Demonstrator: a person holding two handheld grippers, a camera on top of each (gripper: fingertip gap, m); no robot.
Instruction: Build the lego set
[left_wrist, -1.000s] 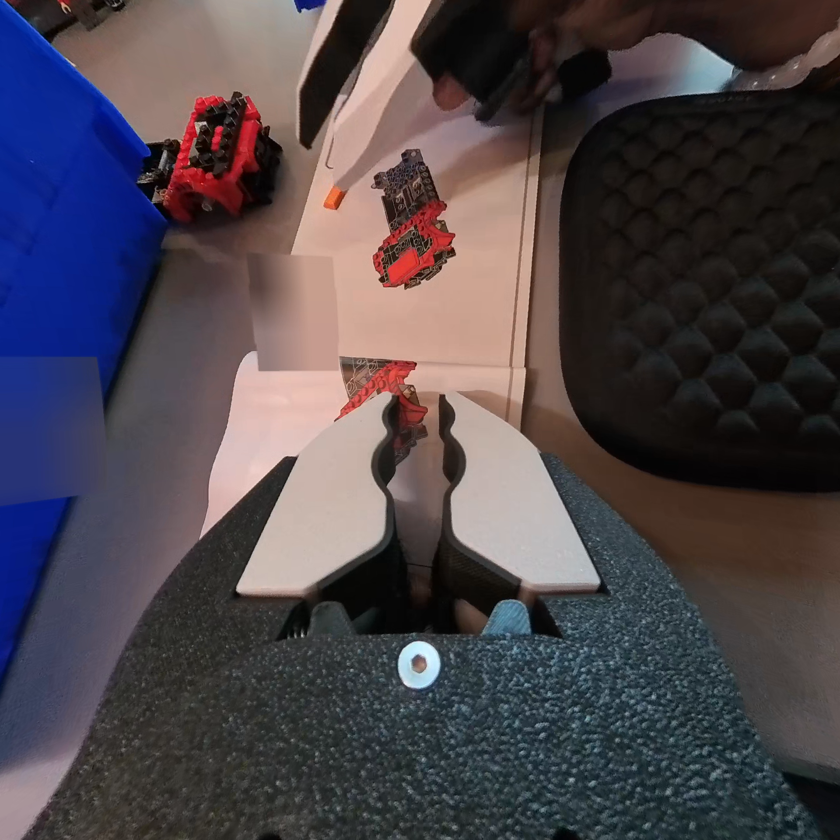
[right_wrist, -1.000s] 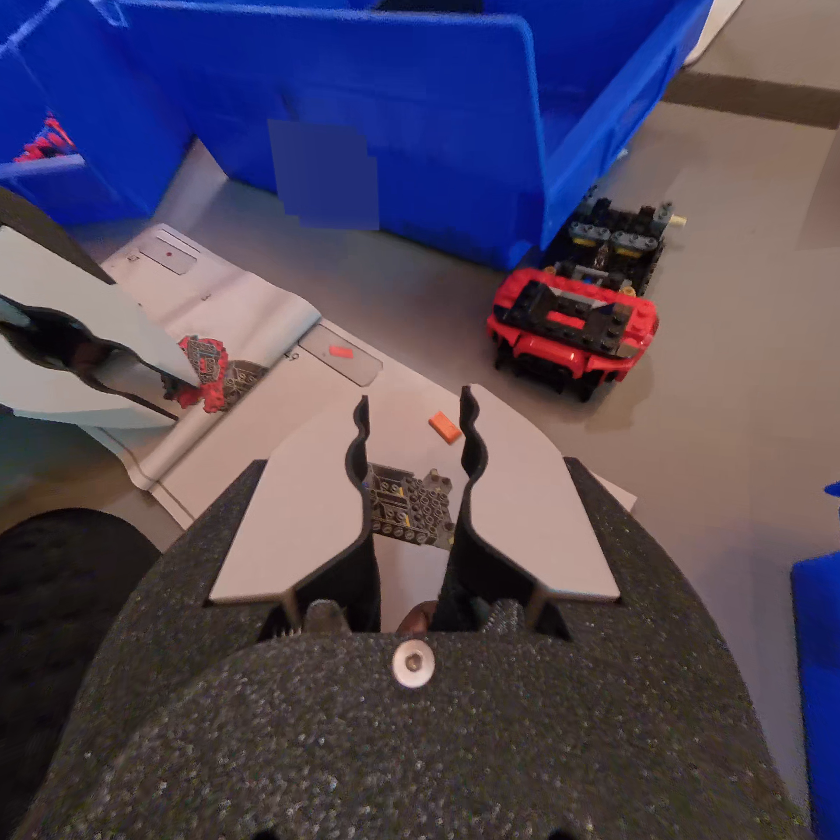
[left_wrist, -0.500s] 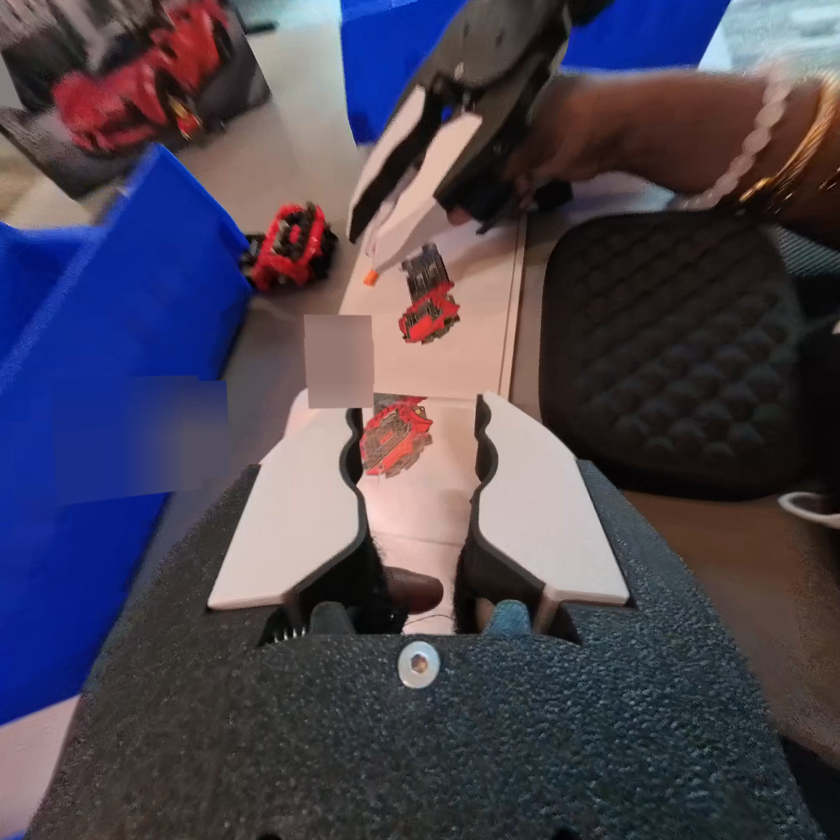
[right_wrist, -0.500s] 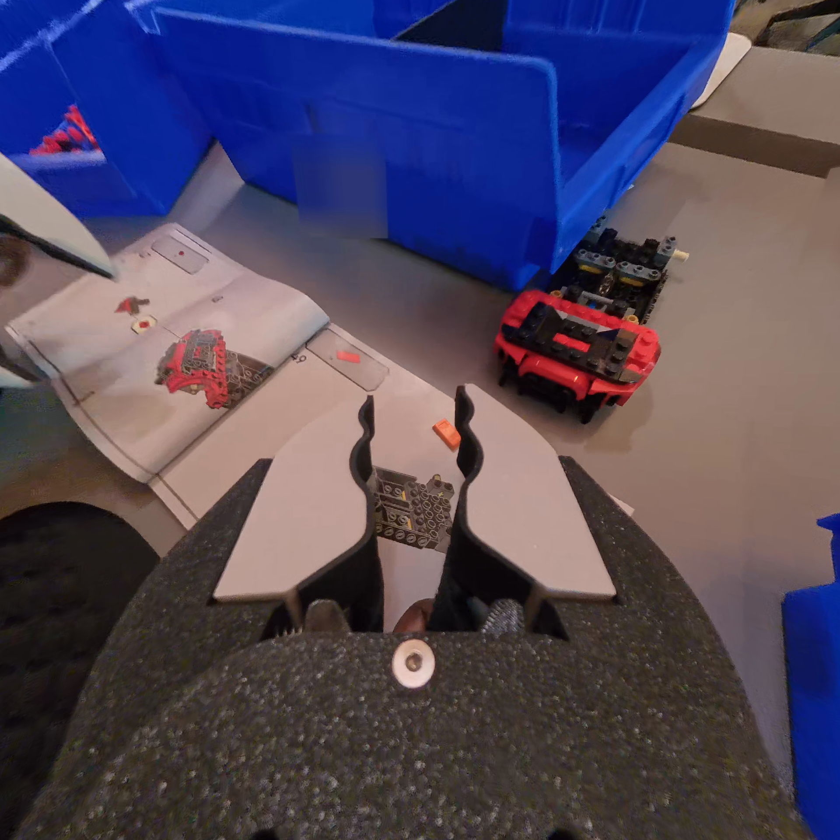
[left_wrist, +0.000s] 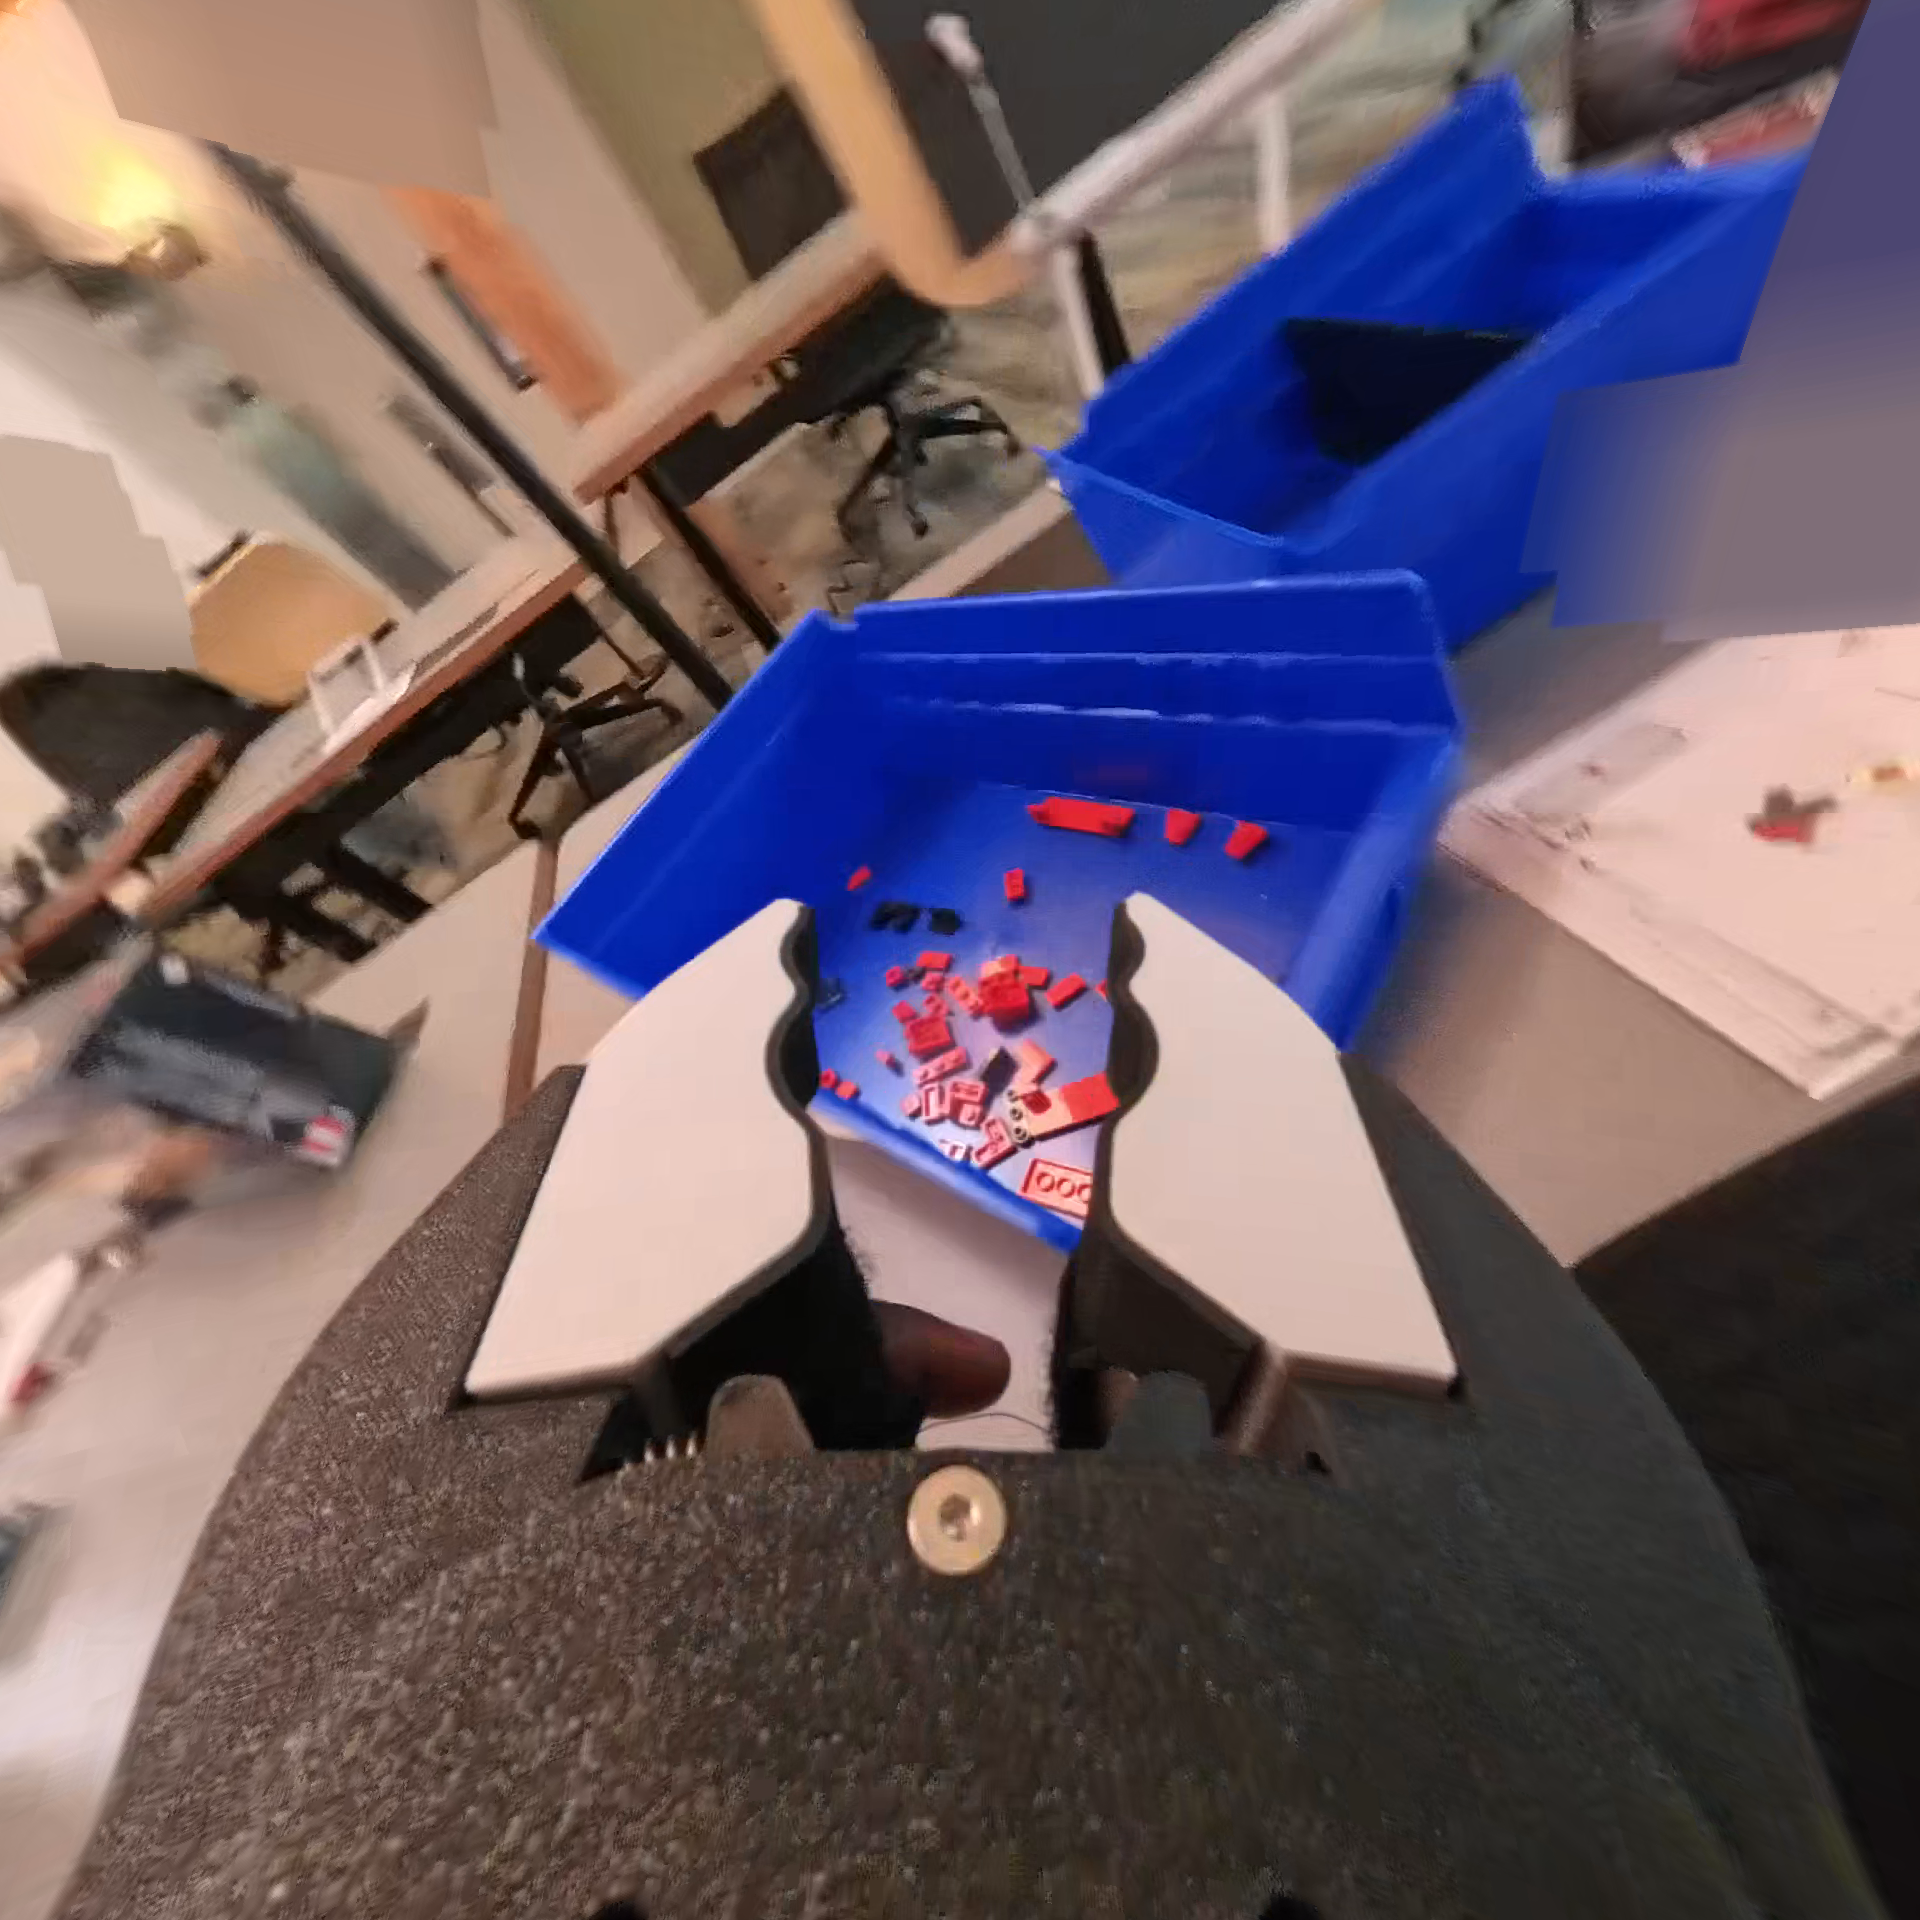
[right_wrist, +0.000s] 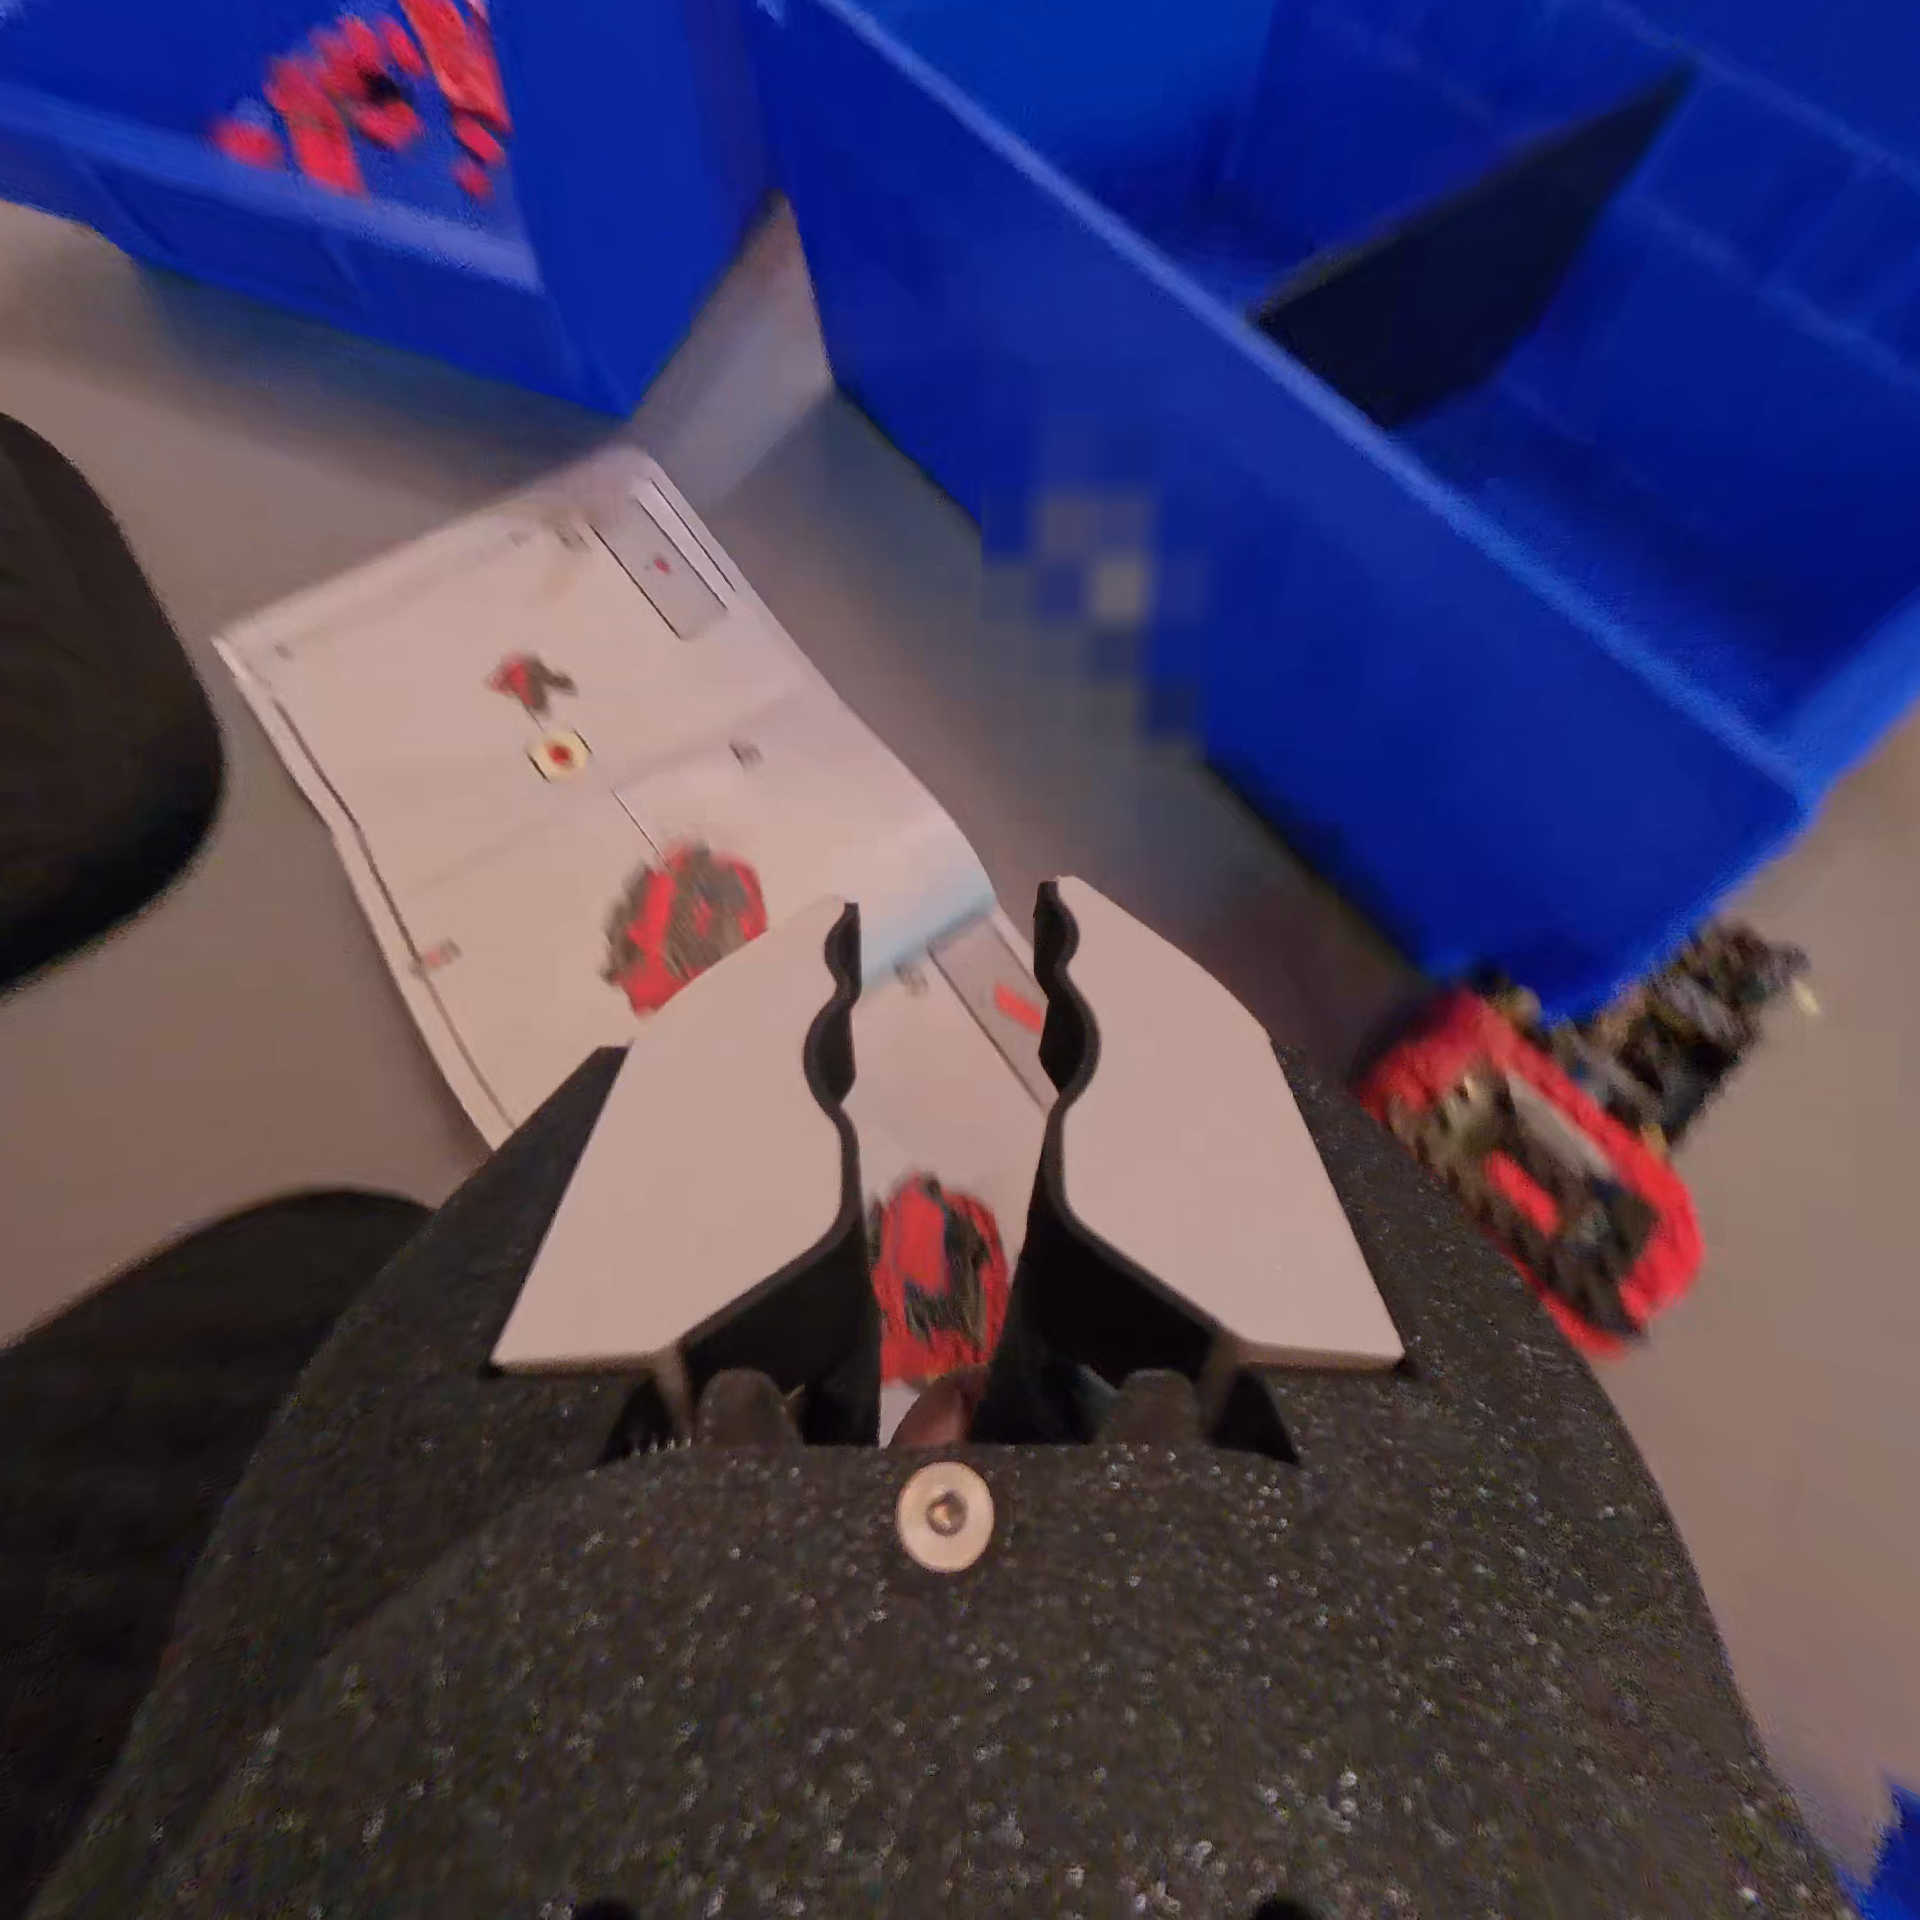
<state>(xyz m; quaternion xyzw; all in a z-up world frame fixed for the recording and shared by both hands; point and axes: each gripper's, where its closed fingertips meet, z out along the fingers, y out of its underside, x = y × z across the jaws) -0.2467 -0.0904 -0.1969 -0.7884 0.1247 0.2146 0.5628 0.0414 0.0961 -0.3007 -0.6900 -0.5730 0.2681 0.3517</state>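
My left gripper (left_wrist: 961, 914) is open and empty, held above the near edge of a blue bin (left_wrist: 727, 821) that holds several loose red bricks (left_wrist: 1003, 987). My right gripper (right_wrist: 945, 904) is open and empty, above the open instruction booklet (right_wrist: 582, 790). The part-built red and black lego car (right_wrist: 1538, 1174) stands on the grey table to the right of the right gripper, next to a big blue bin (right_wrist: 1403, 644). The view is blurred by motion.
A second blue bin (left_wrist: 1403, 416) stands behind the first. The booklet (left_wrist: 1662, 862) also shows in the left wrist view, at the right. A black quilted pad (right_wrist: 73, 707) lies left of the booklet. A bin with red bricks (right_wrist: 343, 125) shows at the far left. Office tables and chairs stand beyond. There is about 35 cm between the tips of the two grippers.
My left gripper has opened and swung left from the booklet to the bin of red bricks. My right gripper has moved left over the booklet and opened wider; the small orange brick is out of view.
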